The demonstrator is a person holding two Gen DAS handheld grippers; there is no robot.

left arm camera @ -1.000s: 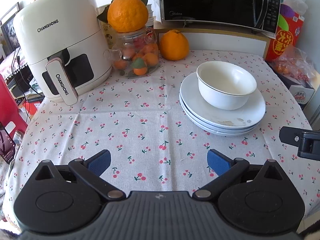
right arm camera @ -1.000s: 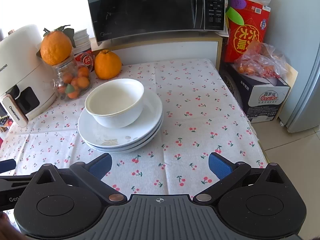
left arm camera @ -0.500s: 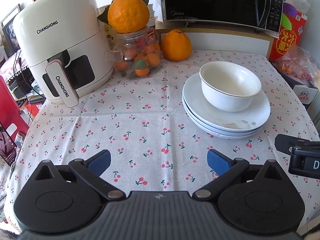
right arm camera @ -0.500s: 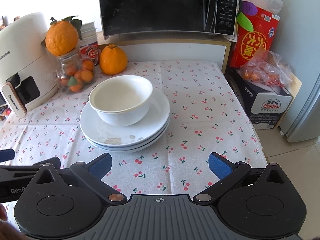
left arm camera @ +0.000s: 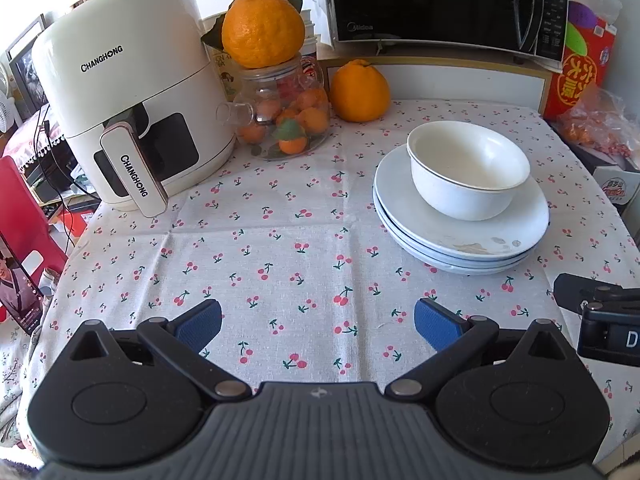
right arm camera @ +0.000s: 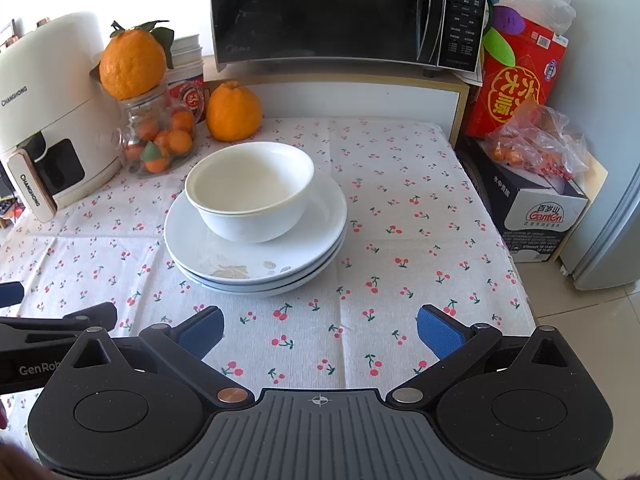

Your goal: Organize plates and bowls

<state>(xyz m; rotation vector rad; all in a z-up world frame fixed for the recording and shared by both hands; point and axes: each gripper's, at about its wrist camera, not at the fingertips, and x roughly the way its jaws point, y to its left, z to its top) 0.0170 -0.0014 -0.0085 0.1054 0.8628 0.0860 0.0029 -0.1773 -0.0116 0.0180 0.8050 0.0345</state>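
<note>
Right wrist view — both claws spread, empty, bowl (right arm camera: pixel 250 190) on plates (right arm camera: pixel 256 252), bare cloth (right arm camera: pixel 400 200) rightward.

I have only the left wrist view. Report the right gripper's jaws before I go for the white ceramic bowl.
Observer: The right gripper is open, with its blue pads wide apart and nothing between them.
Operator: Give me its line on the bowl.
Observer: The white ceramic bowl, on the stack of white plates, lies ahead of that gripper, slightly left of its centre line.
Operator: Report what lies past the table's right edge.
Observer: The cherry-print tablecloth ends there, and beyond it is pale tiled floor.
</note>
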